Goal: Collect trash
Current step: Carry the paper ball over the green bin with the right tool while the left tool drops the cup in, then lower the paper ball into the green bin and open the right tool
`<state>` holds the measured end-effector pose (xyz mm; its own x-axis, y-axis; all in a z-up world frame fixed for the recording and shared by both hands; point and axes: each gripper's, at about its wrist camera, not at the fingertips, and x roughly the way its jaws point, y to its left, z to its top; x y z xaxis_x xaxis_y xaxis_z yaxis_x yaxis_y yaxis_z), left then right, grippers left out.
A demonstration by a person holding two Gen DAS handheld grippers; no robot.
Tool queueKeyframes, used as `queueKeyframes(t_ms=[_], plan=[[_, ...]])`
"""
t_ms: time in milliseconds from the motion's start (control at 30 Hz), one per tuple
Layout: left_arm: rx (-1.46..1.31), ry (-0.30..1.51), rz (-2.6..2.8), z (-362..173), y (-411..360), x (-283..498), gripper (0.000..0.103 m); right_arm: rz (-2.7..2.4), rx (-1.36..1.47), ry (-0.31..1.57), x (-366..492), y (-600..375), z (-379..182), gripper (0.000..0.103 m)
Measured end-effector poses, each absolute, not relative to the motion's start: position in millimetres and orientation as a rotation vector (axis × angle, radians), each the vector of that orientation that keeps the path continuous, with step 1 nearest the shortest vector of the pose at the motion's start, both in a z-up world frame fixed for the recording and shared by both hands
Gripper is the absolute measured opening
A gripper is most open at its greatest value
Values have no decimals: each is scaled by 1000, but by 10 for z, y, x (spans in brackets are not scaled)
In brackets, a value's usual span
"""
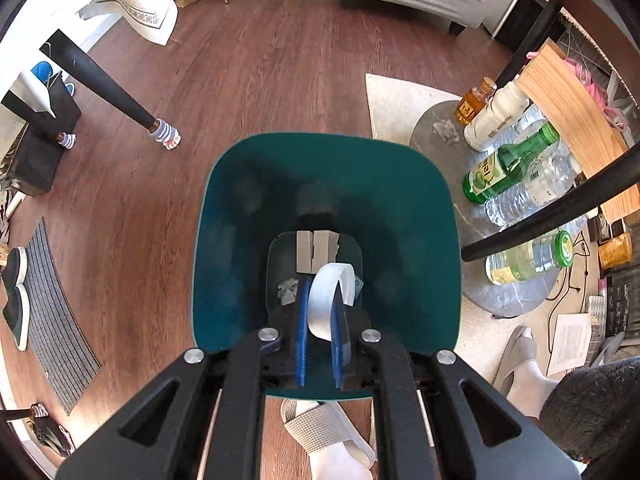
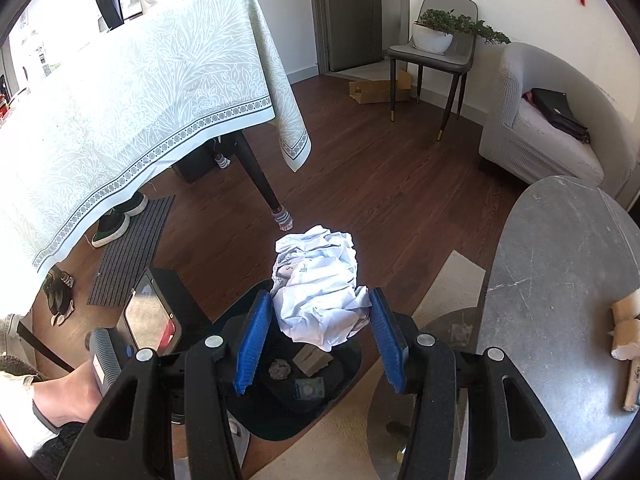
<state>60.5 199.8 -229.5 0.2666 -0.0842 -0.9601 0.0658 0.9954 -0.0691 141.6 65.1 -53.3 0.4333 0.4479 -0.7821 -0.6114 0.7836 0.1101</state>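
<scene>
In the left wrist view my left gripper (image 1: 321, 308) is shut on a curled white paper strip (image 1: 329, 298) and holds it over the open teal trash bin (image 1: 224, 240). A cardboard piece (image 1: 314, 249) and a grey scrap (image 1: 289, 290) lie on the bin's bottom. In the right wrist view my right gripper (image 2: 318, 312) is shut on a large crumpled white paper ball (image 2: 318, 280), held above the same bin (image 2: 256, 420), which looks dark here.
Bottles stand and lie on the low round grey table (image 1: 432, 136): a green glass bottle (image 1: 508, 164), a white bottle (image 1: 496, 116), an amber bottle (image 1: 474, 100), clear plastic bottles (image 1: 532, 258). A table leg (image 1: 104, 88) stands left. The grey tabletop (image 2: 560, 280) and a clothed dining table (image 2: 132, 100) flank the bin.
</scene>
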Motion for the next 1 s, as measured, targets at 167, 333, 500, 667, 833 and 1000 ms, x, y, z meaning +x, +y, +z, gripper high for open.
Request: queueKeyframes(t_ms=[167,333,500,667,833,1000], plan=[[-41,1290,-108,-2306,2091,548,29,673,-218,940,1443,790,-680,52],[-99,1219,-105,-2113,2207,521,36,674,-232,960,1452,873,-819,52],[-144,1130,-88,-1813,2305,507,41,672,-251,994,1462,944,-1038,52],[-199,1023,-77,-1467,2438,478,44,668,-254,1032,1481,995,-1259,52],[-213,919,-64,-1068,2516,453,41,675,-267,1076,1487,1045,-1490,52],[-234,820,-91,-635,2519,452,34,693,-289,1125,1453,1136,-1738,52]])
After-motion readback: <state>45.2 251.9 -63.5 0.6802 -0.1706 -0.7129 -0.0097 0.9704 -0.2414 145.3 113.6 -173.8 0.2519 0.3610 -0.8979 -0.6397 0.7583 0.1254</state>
